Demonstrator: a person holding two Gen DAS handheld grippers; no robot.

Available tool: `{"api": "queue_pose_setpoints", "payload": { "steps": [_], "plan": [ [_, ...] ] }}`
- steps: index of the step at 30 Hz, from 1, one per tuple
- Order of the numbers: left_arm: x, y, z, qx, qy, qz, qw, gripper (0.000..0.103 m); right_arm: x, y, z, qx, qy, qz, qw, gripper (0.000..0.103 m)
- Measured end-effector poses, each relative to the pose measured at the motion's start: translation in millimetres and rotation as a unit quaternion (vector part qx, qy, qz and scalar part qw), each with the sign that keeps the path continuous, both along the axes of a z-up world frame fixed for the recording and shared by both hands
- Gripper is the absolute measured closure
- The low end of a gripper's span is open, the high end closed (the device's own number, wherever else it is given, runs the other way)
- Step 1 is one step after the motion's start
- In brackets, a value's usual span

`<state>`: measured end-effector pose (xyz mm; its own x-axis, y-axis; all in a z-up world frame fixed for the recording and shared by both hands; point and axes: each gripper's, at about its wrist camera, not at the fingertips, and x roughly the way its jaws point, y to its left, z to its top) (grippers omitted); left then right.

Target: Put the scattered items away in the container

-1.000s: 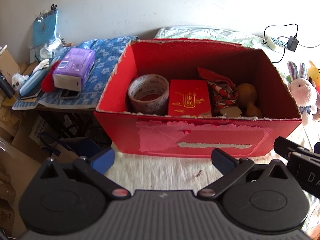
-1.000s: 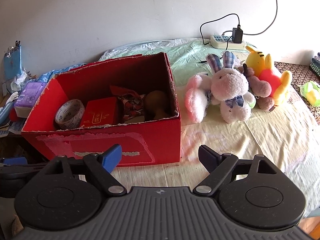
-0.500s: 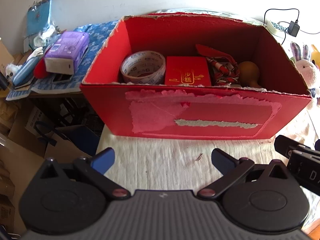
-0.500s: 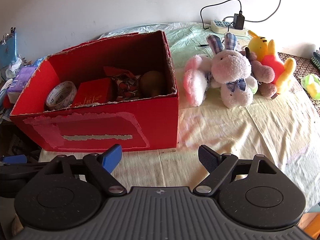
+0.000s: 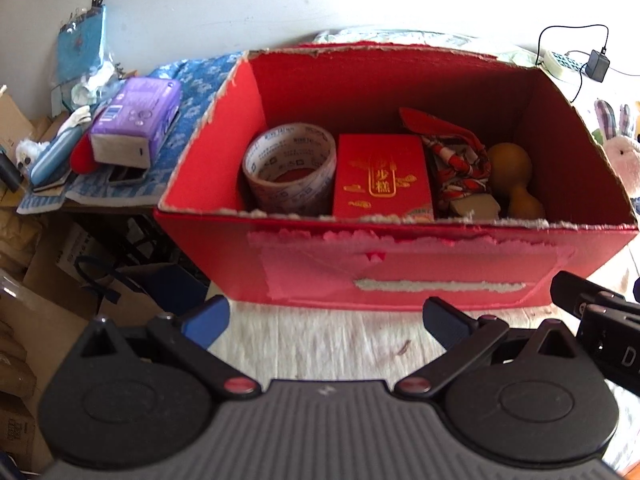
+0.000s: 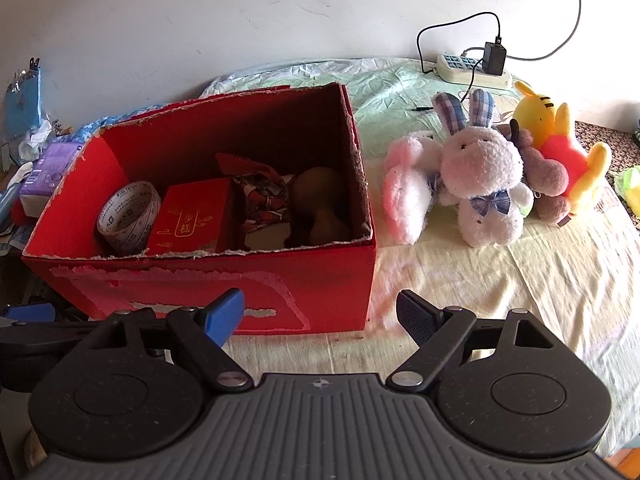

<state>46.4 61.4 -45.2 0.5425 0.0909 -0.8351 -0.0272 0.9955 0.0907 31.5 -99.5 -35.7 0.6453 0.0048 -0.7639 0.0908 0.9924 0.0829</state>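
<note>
An open red cardboard box (image 5: 400, 272) stands on the cloth-covered table; it also shows in the right wrist view (image 6: 224, 284). Inside lie a tape roll (image 5: 290, 168), a red packet with gold print (image 5: 382, 178), a red patterned cloth (image 5: 456, 160) and a brown gourd (image 5: 514, 176). My left gripper (image 5: 326, 320) is open and empty in front of the box's near wall. My right gripper (image 6: 320, 314) is open and empty near the box's front right corner. Its body shows at the right edge of the left wrist view (image 5: 600, 316).
Plush toys lie right of the box: a white rabbit (image 6: 480, 172), a pink one (image 6: 404, 192), a brown one (image 6: 548, 176), a yellow one (image 6: 560, 132). A power strip (image 6: 472, 68) sits at the back. A purple pack (image 5: 134, 122) lies on a cluttered side table left.
Both grippers first drew back and lower from the box, then came closer and higher again, looking into it. Both stay open and empty. Box contents are unchanged.
</note>
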Motion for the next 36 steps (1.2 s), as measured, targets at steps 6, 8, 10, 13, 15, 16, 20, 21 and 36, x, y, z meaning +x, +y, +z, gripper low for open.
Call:
{"api": "queue_pose_setpoints", "payload": {
  "steps": [6,8,10,13,15,16,20,21,36],
  "plan": [
    [6.9,4.4,10.7,-0.001,-0.01,0.002,1.0,0.0,5.8,2.2,8.3,0.008,-0.009,0.006,1.0,0.017],
    [8.3,5.2,14.4,-0.001,-0.014,0.002,0.9999,0.0,6.7,3.2,10.5,0.009,-0.01,0.008,1.0,0.017],
    [10.2,6.8,17.6,-0.003,-0.014,0.0,0.9999,0.0,7.1,4.1,12.7,0.009,-0.011,0.01,1.0,0.017],
    [12.6,10.7,19.1,-0.014,-0.008,-0.003,0.9999,0.0,6.6,5.3,15.8,0.01,-0.015,0.011,1.0,0.017],
    [12.6,12.1,19.5,-0.016,-0.008,-0.006,0.9998,0.0,6.1,6.1,17.5,0.009,-0.02,0.011,1.0,0.017],
    [12.5,12.1,19.4,-0.016,-0.008,-0.007,0.9998,0.0,5.2,6.1,17.8,0.01,-0.021,0.01,1.0,0.018],
    [11.1,13.2,18.6,-0.018,-0.007,-0.011,0.9998,0.0,1.8,6.4,19.1,0.013,-0.028,0.007,0.999,0.018],
    [10.2,13.6,18.2,-0.019,-0.005,-0.012,0.9997,0.0,1.0,6.5,19.5,0.013,-0.03,0.006,0.999,0.018],
    [-12.4,13.8,53.3,-0.009,-0.056,-0.039,0.9976,0.0,-15.1,6.7,40.9,0.012,-0.108,-0.024,0.994,0.02]
  ]
}}
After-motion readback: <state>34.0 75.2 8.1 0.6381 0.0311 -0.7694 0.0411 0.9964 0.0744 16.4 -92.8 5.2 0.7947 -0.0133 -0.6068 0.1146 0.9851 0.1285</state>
